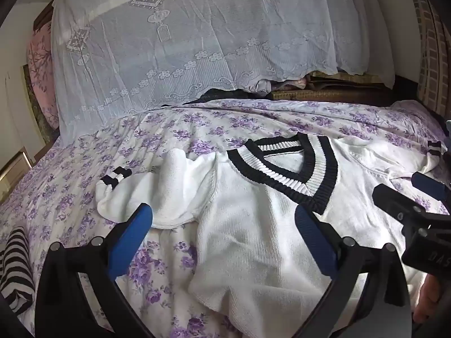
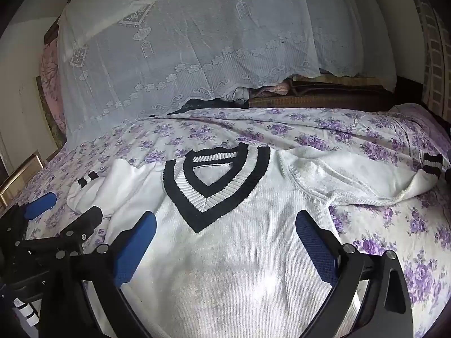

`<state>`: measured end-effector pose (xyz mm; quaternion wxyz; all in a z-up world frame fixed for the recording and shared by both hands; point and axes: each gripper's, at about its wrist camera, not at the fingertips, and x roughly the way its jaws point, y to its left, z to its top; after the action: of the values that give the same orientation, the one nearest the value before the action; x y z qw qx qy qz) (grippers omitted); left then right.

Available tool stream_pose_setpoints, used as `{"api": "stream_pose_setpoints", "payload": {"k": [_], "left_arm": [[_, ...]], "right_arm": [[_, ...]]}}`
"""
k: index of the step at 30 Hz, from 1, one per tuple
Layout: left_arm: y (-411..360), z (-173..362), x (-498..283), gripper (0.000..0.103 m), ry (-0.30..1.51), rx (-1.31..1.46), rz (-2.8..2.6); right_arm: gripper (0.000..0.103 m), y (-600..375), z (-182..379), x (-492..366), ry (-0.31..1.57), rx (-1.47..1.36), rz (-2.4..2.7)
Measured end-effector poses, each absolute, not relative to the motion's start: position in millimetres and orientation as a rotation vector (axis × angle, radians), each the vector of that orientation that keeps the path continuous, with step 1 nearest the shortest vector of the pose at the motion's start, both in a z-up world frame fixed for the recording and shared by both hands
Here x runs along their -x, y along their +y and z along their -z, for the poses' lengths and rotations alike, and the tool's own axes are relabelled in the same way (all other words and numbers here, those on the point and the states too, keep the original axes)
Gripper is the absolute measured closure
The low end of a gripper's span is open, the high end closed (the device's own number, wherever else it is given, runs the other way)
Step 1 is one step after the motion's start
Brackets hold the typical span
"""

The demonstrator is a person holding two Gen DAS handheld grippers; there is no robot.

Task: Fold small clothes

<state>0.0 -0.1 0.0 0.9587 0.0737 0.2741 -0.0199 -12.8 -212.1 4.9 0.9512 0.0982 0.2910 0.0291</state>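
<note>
L grip (image 1: 224,225) wide open | R grip (image 2: 225,231) wide open | both over sweater (image 2: 239,267), empty

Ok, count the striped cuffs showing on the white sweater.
2. The left cuff lies bunched beside the collar on the floral sheet; the right cuff lies at the end of the outstretched sleeve. None looks hidden.

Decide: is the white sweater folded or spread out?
Spread, not folded: the white sweater lies front-up on the bed, both sleeves out sideways, the left bunched.
</note>
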Motion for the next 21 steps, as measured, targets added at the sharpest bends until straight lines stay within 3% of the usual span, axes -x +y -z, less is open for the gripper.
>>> {"api": "stream_pose_setpoints", "payload": {"k": [21], "left_arm": [[5.8, 5.1, -3.6, 0.004, 0.579, -0.164, 0.020]], "right_arm": [[0.004, -214.5, -4.5, 14.6, 0.600, -0.231, -0.062]]}}
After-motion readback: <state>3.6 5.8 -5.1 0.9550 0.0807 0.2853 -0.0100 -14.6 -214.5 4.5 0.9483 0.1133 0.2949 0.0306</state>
